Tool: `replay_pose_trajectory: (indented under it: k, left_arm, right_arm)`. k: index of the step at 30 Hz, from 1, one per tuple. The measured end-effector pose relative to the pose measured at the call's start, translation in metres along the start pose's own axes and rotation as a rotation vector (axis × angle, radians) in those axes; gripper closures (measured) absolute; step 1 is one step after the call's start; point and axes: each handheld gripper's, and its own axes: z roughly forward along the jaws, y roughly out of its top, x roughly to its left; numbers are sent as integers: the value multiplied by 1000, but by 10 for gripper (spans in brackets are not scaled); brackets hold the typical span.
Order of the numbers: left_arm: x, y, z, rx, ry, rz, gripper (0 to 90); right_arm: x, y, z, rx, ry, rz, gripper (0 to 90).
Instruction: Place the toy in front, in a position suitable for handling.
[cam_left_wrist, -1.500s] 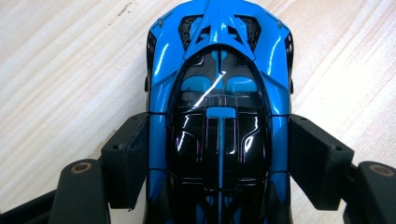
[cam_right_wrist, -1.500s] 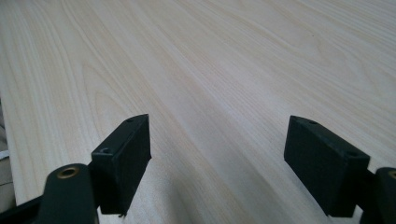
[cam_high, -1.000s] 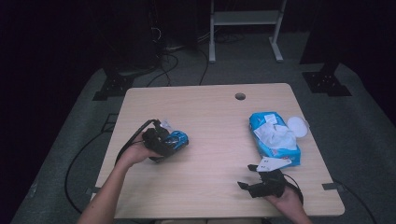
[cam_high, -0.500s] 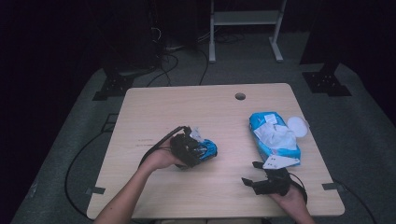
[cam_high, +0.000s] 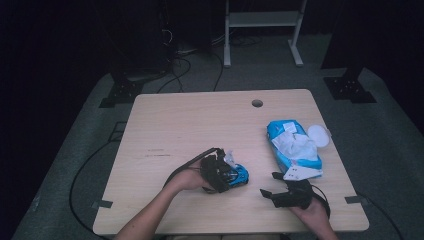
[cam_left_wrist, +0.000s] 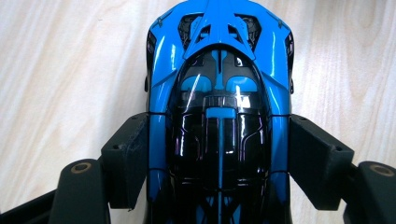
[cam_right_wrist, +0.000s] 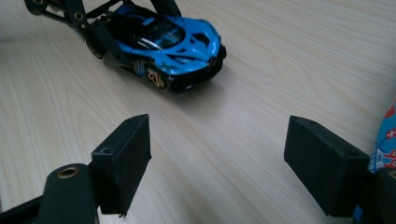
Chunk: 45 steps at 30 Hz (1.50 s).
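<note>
**High view: toy car gripped near the table's front**

Largest first: the wooden table, then a torn blue packet toward its right side. The left gripper has its jaws clamped on the flanks of a blue toy car. The right gripper stands wide apart, empty, facing the car.

A blue and black toy car filled the middle of the frame, its length running from bottom to top. The left gripper clamped it, one black fingers pad against each flank at lower left and lower right. Pale wood-grain surface lay behind.
</note>
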Motion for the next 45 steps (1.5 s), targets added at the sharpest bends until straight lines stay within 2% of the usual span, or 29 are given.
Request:
replay_pose_trajectory:
  k: [1, 8, 10, 18, 21, 23, 24, 25, 26, 27, 29, 30, 31, 33, 34, 35, 40, 42, 44, 45]
  left_arm:
    - [-2, 0, 4, 2, -13, 2, 282]
    - [-7, 0, 13, 18, -29, 18, 282]
    - [-8, -1, 16, 19, -27, 19, 282]
    - [-8, -3, 18, 5, -30, 16, 280]
    - [-8, -5, 17, -13, -35, 11, 263]
    - [-8, -7, 16, -36, -37, 1, 198]
    - [-9, -8, 15, -47, -28, 0, 189]
    - [-10, -10, 13, -63, -27, -1, 189]
    - [-11, -12, 11, -76, -22, -1, 164]
    - [-12, -14, 9, -87, -13, -4, 164]
    - [-13, -21, 3, -123, 6, -22, 139]
    - [-13, -28, -1, -144, 19, -32, 124]
    - [-13, -28, -1, -144, 19, -32, 120]
    - [-14, -37, -5, -172, 25, -47, 114]
    - [-14, -45, -8, -197, 35, -60, 109]
    - [-14, -45, -8, -197, 35, -60, 106]
    - [-16, -61, -12, -254, 54, -76, 104]
    - [-16, -66, -13, -270, 61, -79, 100]
    - [-17, -70, -12, -281, 64, -86, 96]
    - [-18, -72, -12, -282, 64, -84, 94]
  right_arm:
    - [0, 0, 0, -2, -2, 3, 218]
    - [-1, 0, -2, -8, -22, 0, 218]
    - [0, 2, -4, -18, -51, -18, 218]
    - [-3, 13, -16, -67, -109, -50, 219]
    - [-13, 23, -22, -77, -162, -54, 223]
    - [-27, 34, -28, -72, -221, -36, 224]
    - [-33, 38, -29, -69, -243, -39, 224]
    - [-33, 38, -29, -69, -243, -39, 224]
    - [-44, 46, -31, -62, -289, -48, 224]
    - [-44, 46, -31, -62, -289, -48, 224]
    - [-54, 52, -32, -51, -326, -40, 224]
    - [-64, 56, -32, -34, -373, -24, 226]
    - [-64, 56, -32, -34, -373, -24, 226]
    - [-76, 56, -32, -30, -383, 21, 226]
    - [-86, 53, -30, -11, -391, 58, 246]
    - [-86, 53, -30, -11, -391, 58, 246]
    - [-100, 42, -24, 24, -387, 94, 371]
    - [-102, 38, -22, 28, -389, 99, 442]
    - [-102, 35, -21, 34, -384, 110, 551]
    - [-104, 34, -21, 29, -364, 139, 626]
